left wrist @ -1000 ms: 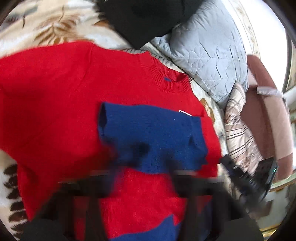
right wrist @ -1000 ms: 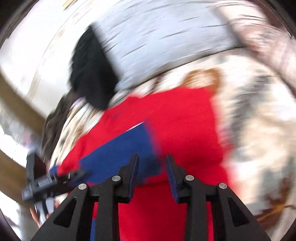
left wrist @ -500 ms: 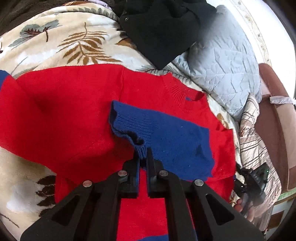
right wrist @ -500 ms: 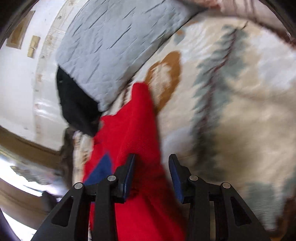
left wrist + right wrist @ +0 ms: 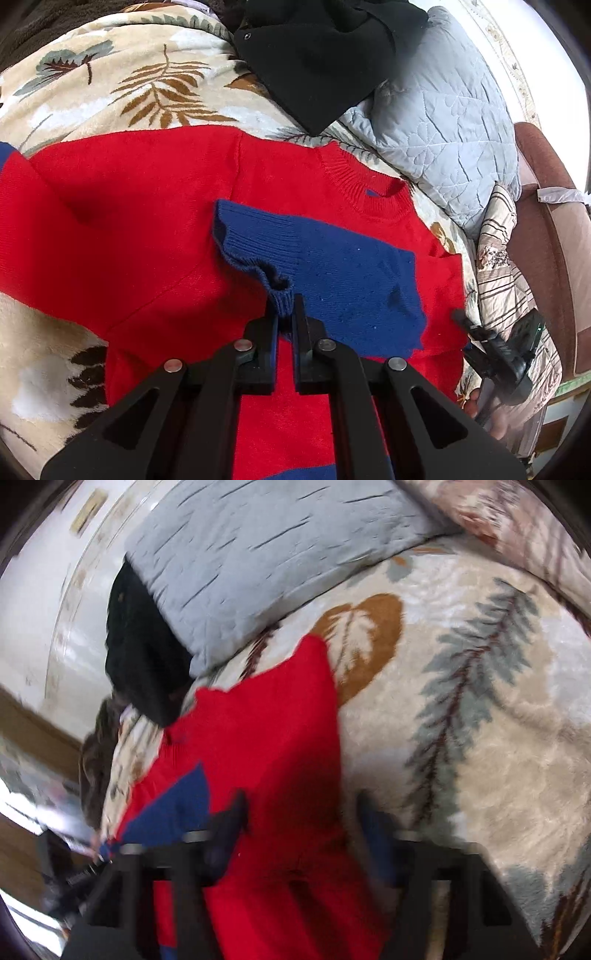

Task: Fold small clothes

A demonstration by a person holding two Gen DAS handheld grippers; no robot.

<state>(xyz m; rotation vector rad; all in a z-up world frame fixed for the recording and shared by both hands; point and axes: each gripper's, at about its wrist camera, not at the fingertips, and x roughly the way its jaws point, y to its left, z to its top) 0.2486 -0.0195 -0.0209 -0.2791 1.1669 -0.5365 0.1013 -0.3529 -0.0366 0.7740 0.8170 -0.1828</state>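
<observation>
Red knit sweater (image 5: 155,229) lies spread front-up across centre of left wrist view, on leaf-print fleece blanket (image 5: 110,92). Blue sleeve (image 5: 332,273) is folded in over the chest, at frame centre. Left gripper (image 5: 285,314), lower centre, is clamped tight on the ribbed blue cuff (image 5: 280,295); the cuff bunches up between the jaws.

Right gripper (image 5: 301,812), bottom centre of right wrist view, is blurred. Its jaws have just been closing, with the red side edge of the sweater between them. In this frame they look wide apart, so whether the pads already bite the cloth I cannot tell.

Handling, as judgement: soft, floppy, light knit; stretches and sags, no stiffness. It clings to fleece, so dragging will wrinkle it; lift, then lay. Not fragile, but loose knit could snag on pad edges. Best holds: ribbed cuff, hem, shoulder seam, side edge; thick ribbing gives firm purchase. A single-layer pinch in mid-panel would only tent the fabric.

Grey quilted pillow (image 5: 443,122) upper right, black garment (image 5: 325,55) top centre, both well clear of the fold.
</observation>
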